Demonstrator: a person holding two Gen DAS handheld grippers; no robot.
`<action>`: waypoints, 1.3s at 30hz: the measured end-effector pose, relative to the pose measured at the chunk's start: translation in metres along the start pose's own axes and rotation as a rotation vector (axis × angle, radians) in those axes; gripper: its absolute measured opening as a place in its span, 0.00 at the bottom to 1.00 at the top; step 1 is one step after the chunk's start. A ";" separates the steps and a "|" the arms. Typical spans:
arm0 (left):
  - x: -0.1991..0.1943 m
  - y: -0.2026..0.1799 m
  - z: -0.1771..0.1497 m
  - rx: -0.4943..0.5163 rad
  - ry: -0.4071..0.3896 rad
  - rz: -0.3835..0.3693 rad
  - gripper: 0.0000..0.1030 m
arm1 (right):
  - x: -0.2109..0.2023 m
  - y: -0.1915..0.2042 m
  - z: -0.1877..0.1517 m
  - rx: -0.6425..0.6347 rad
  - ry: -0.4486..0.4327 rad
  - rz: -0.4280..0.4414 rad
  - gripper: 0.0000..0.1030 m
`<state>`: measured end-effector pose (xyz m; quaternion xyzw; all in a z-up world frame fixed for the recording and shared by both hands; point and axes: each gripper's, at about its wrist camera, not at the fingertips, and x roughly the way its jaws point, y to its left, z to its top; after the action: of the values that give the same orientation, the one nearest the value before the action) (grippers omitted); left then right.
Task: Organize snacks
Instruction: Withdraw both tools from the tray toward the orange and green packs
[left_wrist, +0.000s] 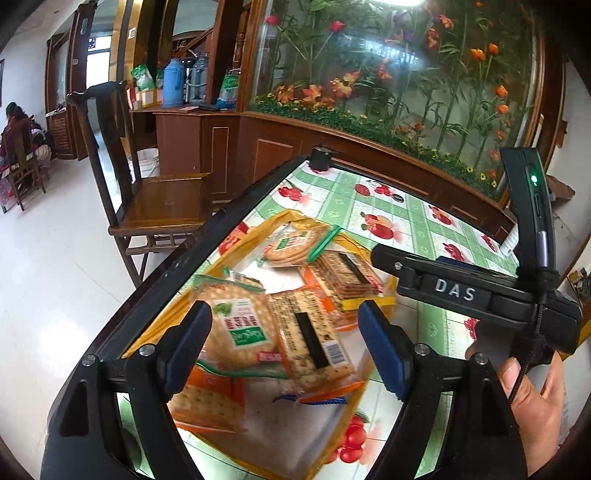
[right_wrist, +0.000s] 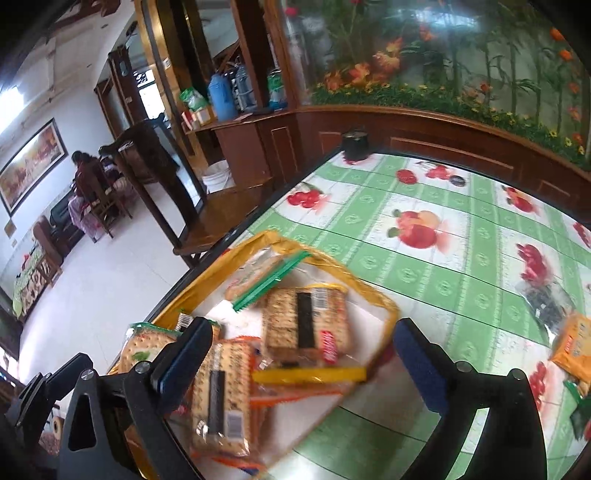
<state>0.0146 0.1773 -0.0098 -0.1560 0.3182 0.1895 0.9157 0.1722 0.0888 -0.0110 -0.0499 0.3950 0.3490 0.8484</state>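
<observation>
A clear bag with a yellow rim (left_wrist: 236, 254) (right_wrist: 373, 291) lies open on the table and holds several cracker packets (left_wrist: 240, 325) (right_wrist: 306, 317). My left gripper (left_wrist: 284, 347) is open and empty, just above the packets near the table's left edge. My right gripper (right_wrist: 303, 362) is open and empty over the bag too; it shows in the left wrist view (left_wrist: 454, 291) beside the bag. An orange snack packet (right_wrist: 572, 347) and a dark packet (right_wrist: 546, 302) lie loose on the table at the right.
The table has a green fruit-print cloth (right_wrist: 424, 229) and a dark raised edge (left_wrist: 177, 266). A black cup (right_wrist: 354, 146) stands at the far corner. A wooden chair (left_wrist: 162, 206) stands left of the table. A glass flower cabinet (left_wrist: 406, 74) is behind.
</observation>
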 end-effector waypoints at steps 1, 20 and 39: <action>-0.001 -0.004 0.000 0.006 0.001 -0.002 0.79 | -0.004 -0.005 -0.003 0.009 -0.003 -0.003 0.97; 0.003 -0.081 -0.012 0.097 0.042 -0.121 0.80 | -0.078 -0.147 -0.067 0.250 -0.058 -0.157 0.97; 0.026 -0.125 -0.023 0.138 0.113 -0.184 0.80 | -0.130 -0.269 -0.124 0.427 -0.075 -0.320 0.97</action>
<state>0.0772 0.0646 -0.0236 -0.1316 0.3660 0.0730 0.9184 0.2058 -0.2293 -0.0554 0.0813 0.4151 0.1210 0.8980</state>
